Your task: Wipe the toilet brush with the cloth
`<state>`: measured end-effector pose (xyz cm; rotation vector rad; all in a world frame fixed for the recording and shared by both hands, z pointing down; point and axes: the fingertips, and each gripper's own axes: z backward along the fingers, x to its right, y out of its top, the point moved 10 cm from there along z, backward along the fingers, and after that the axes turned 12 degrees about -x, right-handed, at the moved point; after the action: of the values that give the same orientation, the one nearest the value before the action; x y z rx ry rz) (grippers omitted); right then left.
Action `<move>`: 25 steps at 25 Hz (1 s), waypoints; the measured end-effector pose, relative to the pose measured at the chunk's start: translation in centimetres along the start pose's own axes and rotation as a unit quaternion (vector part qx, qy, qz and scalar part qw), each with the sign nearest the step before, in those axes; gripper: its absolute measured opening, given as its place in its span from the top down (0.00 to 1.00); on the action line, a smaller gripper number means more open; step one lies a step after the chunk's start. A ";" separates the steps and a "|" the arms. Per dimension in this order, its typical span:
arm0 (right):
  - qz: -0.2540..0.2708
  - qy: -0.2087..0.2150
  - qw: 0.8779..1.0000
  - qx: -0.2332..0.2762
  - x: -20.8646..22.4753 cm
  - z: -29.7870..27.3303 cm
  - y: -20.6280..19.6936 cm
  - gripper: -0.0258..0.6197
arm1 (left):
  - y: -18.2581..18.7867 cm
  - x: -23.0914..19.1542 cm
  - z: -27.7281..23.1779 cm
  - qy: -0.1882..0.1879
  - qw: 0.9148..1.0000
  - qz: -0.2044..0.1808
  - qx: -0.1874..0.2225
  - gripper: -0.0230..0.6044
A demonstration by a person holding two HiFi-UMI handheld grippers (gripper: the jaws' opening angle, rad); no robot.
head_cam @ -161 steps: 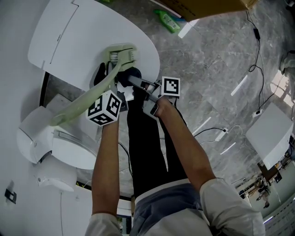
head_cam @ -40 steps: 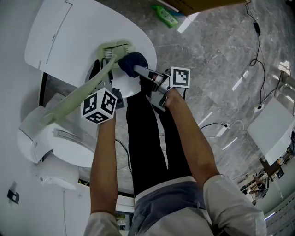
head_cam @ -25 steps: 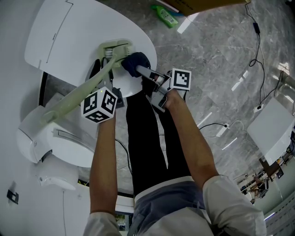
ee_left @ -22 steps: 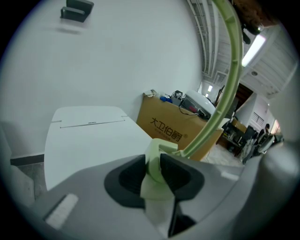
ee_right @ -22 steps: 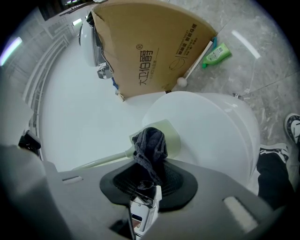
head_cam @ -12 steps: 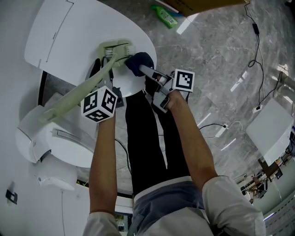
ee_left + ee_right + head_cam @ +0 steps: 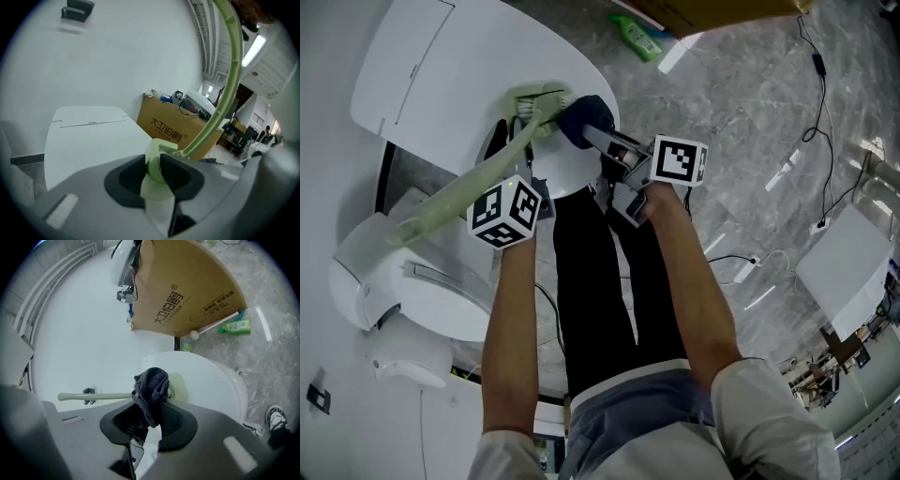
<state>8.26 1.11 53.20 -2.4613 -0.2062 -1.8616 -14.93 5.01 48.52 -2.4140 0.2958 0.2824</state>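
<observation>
Left tongs (image 7: 154, 173): jaws closed on the butt end of the pale green toilet brush (image 7: 473, 183), whose handle curves away ahead of them. Right tongs (image 7: 149, 420): jaws clamped on a bunched dark cloth (image 7: 151, 387), which sticks out past their tips against the brush's head end, over a white rounded surface (image 7: 441, 56).

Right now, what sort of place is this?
Likely a lab or workshop mock-up, not a home bathroom: a toilet stands near a box, with loose cables across the stone floor.
</observation>
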 end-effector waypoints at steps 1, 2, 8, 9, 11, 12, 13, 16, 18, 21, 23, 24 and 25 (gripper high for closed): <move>0.004 -0.012 1.000 -0.007 -0.2 -0.1 0.2 0.83 | 0.0 0.0 0.0 -0.001 1.000 0.000 0.000 0.96; 0.013 -0.027 0.999 -0.016 -0.4 -0.2 0.5 0.82 | 0.1 0.0 -0.1 -0.001 1.000 0.001 0.000 0.96; 0.081 -0.114 0.987 -0.077 -1.7 -1.1 2.1 0.83 | 0.1 -0.1 -0.2 -0.002 1.000 0.003 0.002 0.96; 0.091 -0.124 0.985 -0.084 -1.9 -1.3 2.4 0.83 | 0.1 -0.1 -0.2 -0.004 1.000 0.002 0.004 0.96; 0.108 -0.140 0.979 -0.098 -2.4 -1.8 2.7 0.82 | 0.2 -0.1 -0.2 -0.008 1.000 -0.001 0.006 0.96; 0.115 -0.146 0.977 -0.105 -2.7 -2.0 2.8 0.82 | 0.2 -0.1 -0.2 -0.008 1.000 -0.002 0.006 0.96; 0.121 -0.151 0.975 -0.110 -2.9 -2.2 3.0 0.82 | 0.2 -0.1 -0.2 -0.008 1.000 -0.002 0.006 0.96; 0.138 -0.164 0.969 -0.125 -3.5 -2.6 3.2 0.82 | 0.2 0.1 -0.2 -0.008 1.000 -0.006 0.006 0.96; 0.150 -0.175 0.964 -0.134 -4.0 -2.8 3.4 0.82 | 0.3 0.1 -0.1 -0.011 1.000 -0.009 0.006 0.96; 0.172 -0.190 0.955 -0.151 -4.8 -3.5 3.8 0.82 | 0.4 -0.1 -0.1 -0.011 1.000 -0.011 0.006 0.96; 0.180 -0.195 0.950 -0.161 -5.2 -3.9 4.2 0.82 | 0.4 -0.1 -0.1 -0.011 1.000 -0.010 0.006 0.96; 0.183 -0.197 0.949 -0.166 -5.4 -4.1 4.3 0.82 | 0.4 -0.1 -0.2 -0.011 1.000 -0.010 0.005 0.96; 0.187 -0.201 0.946 -0.171 -5.6 -4.3 4.4 0.82 | 0.4 -0.1 -0.2 -0.010 1.000 -0.010 0.004 0.96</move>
<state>3.27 -4.20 49.13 -2.8215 0.5815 -1.3207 -15.14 4.61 48.42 -2.4026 0.2617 0.2962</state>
